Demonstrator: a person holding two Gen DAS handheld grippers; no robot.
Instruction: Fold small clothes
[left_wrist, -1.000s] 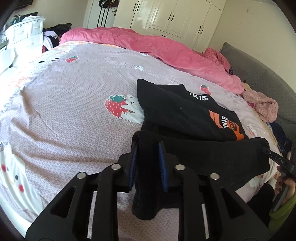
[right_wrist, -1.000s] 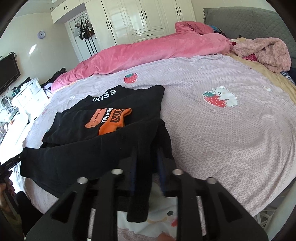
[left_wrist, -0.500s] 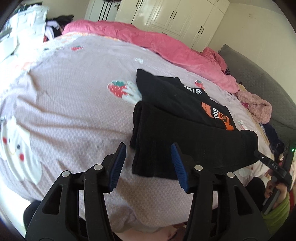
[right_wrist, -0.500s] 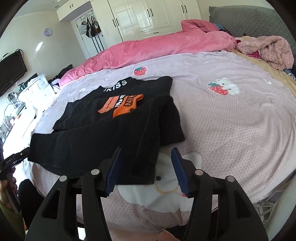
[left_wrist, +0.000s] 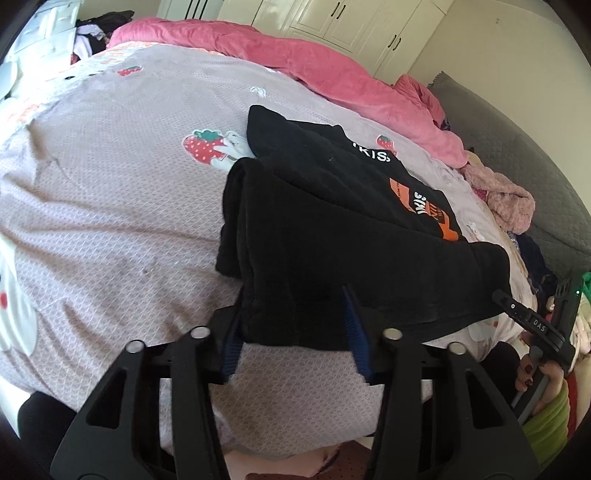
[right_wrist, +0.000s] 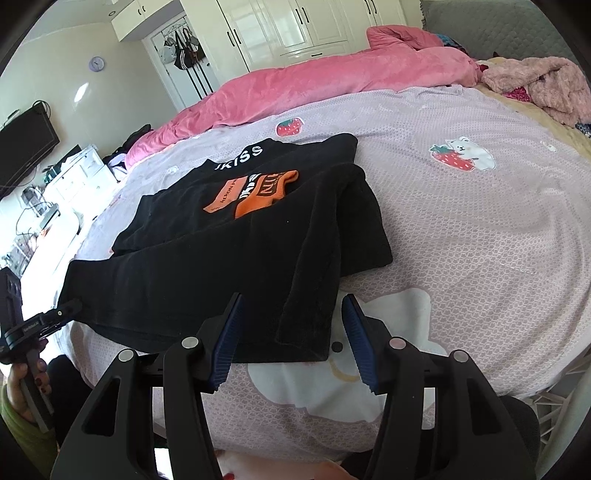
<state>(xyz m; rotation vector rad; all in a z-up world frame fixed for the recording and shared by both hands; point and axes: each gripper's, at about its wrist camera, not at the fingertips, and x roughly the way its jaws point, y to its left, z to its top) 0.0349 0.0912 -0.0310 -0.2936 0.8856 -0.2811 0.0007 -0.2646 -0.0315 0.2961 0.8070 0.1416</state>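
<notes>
A black top (left_wrist: 332, 177) with an orange patch (right_wrist: 255, 192) and white letters lies flat on the lilac bed sheet (left_wrist: 110, 203). Its near part is a doubled black fold (left_wrist: 351, 258) that runs across the bed edge. My left gripper (left_wrist: 291, 332) straddles the near left hem of that fold; its jaws are closing, with cloth between the blue pads (left_wrist: 356, 332) and a wide gap still showing. My right gripper (right_wrist: 291, 336) stands open over the fold's (right_wrist: 221, 273) near right hem, and nothing is pinched there. Each view also catches the other gripper at its outer side, hand-held.
A pink duvet (right_wrist: 332, 85) is heaped along the far side of the bed. A fluffy pink garment (left_wrist: 509, 206) lies by the grey padded headboard (left_wrist: 535, 177). White wardrobes (right_wrist: 295, 29) line the wall; a TV (right_wrist: 26, 147) and white drawers stand at one side.
Both grippers were shut on the lifted black fold, then opened and dropped it onto the bed. The left gripper has since come forward around the hem again.
</notes>
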